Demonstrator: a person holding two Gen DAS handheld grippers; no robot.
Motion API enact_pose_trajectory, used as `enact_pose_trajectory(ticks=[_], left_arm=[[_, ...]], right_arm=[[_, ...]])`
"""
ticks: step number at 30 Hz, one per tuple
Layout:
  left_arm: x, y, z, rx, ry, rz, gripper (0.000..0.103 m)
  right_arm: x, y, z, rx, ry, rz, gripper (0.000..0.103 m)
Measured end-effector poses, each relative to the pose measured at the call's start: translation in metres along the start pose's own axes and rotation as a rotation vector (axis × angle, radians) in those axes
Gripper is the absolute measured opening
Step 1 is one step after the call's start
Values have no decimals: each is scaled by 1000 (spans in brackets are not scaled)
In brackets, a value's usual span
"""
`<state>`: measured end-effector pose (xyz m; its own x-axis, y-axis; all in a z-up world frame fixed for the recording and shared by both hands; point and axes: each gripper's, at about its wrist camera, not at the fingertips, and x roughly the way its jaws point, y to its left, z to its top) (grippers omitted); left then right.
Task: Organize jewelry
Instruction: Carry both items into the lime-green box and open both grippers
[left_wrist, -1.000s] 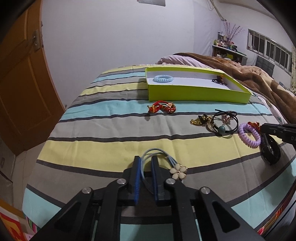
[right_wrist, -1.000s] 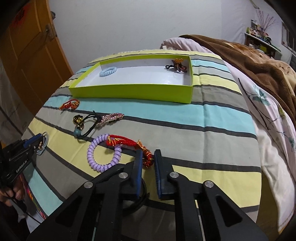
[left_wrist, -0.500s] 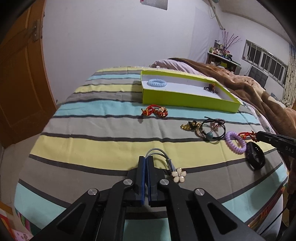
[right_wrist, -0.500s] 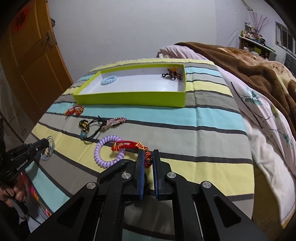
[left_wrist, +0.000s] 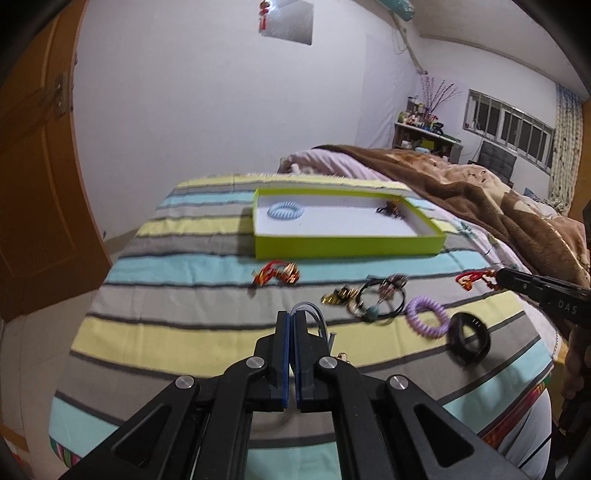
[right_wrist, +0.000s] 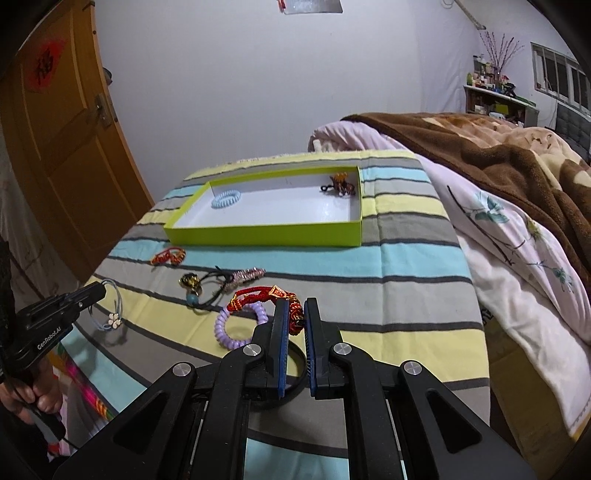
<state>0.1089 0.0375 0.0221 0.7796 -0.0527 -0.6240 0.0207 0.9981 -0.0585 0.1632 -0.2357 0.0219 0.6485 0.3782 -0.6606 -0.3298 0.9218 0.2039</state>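
Note:
My left gripper (left_wrist: 293, 317) is shut on a thin blue hair tie (left_wrist: 312, 310) and holds it above the striped bedcover. In the right wrist view that left gripper (right_wrist: 99, 290) dangles the blue hair tie (right_wrist: 115, 308) with its flower charm. My right gripper (right_wrist: 295, 308) is shut on a red cord bracelet (right_wrist: 258, 295), lifted off the bed. The green tray (left_wrist: 347, 248) lies further back, holding a light blue spiral tie (left_wrist: 285, 211) and a brown clip (left_wrist: 391, 208).
On the bedcover lie a second red bracelet (left_wrist: 277, 276), a black beaded hair tie (left_wrist: 380, 301), a purple spiral tie (left_wrist: 426, 317) and a black band (left_wrist: 469, 338). A brown blanket (right_wrist: 498, 155) covers the right side. A wooden door (right_wrist: 66, 140) stands left.
The left jaws closed on the blue hair tie and lifted it off the bedcover. The right jaws tightened on the red bracelet and raised it too. Both views now look from higher up.

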Motion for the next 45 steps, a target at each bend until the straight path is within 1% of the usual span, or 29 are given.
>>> enact_pose_trajectory(ticks=[10, 14, 16, 20, 26, 33, 39, 45], left_arm=[[8, -19, 41, 56, -50, -28, 1], [20, -18, 58, 49, -55, -30, 1], [28, -16, 67, 46, -56, -18, 1], [42, -17, 79, 59, -56, -2, 1], [65, -14, 96, 65, -55, 2, 1], [111, -6, 115, 62, -23, 15, 1], [150, 2, 120, 69, 22, 53, 1], [177, 9, 119, 56, 62, 73, 1]], right_arm=[[3, 4, 25, -23, -35, -9, 8], [12, 2, 38, -22, -41, -10, 8], [18, 1, 44, -23, -45, -12, 8], [30, -3, 56, -22, -47, -22, 8], [50, -14, 74, -10, -45, -39, 8], [84, -24, 94, -7, -26, -66, 8], [118, -36, 102, 3, 10, -94, 8], [140, -41, 105, 4, 42, -110, 8]])
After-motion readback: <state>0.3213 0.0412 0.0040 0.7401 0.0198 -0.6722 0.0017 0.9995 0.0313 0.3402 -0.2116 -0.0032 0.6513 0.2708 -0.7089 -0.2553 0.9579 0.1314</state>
